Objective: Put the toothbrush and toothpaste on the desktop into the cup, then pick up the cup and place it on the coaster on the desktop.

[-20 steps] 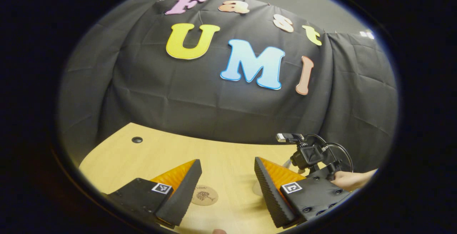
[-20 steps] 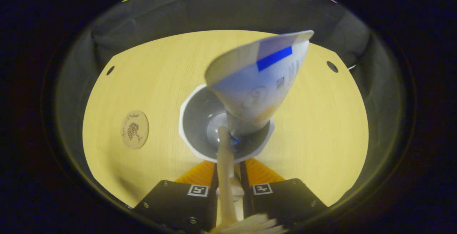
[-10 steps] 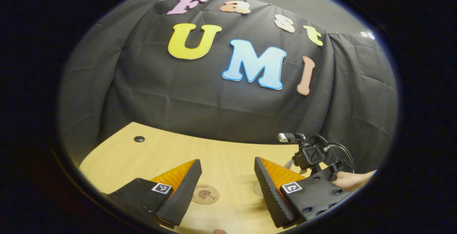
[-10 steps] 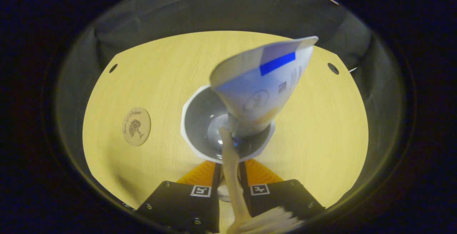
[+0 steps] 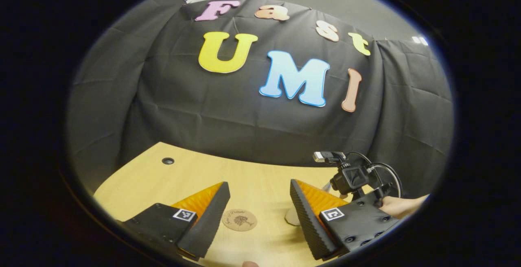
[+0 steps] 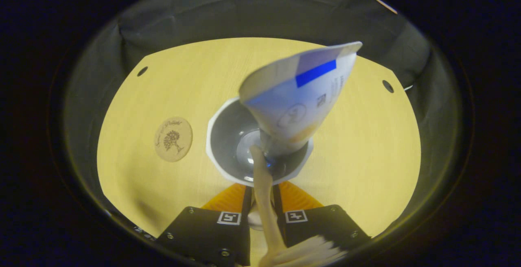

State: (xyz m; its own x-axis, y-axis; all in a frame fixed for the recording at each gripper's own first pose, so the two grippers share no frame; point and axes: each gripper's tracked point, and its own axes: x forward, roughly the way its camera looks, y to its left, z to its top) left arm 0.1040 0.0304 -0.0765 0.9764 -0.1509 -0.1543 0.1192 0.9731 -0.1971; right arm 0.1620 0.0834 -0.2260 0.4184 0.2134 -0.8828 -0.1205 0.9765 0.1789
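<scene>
**Cup gripped from above, coaster to its left**

The light wooden desktop (image 6: 358, 145) sits in front of a black cloth wall (image 5: 228, 108). In the right gripper view, your right gripper (image 6: 260, 191) looks straight down onto the white cup (image 6: 222, 136). Its two fingers stand close together at the cup's near rim; whether both press on the rim cannot be told. The toothpaste (image 6: 299, 96) stands in the cup, cap down, leaning on the far rim. The toothbrush (image 6: 264, 181) also rests in the cup, bristle end up, nearest the camera. The round coaster (image 6: 173, 138) lies flat on the desktop, near the cup's left side, not touching it.

In the left gripper view, your left gripper (image 5: 259, 214) hovers with its fingers wide apart, holding nothing. The coaster shows between them on the desktop.
</scene>
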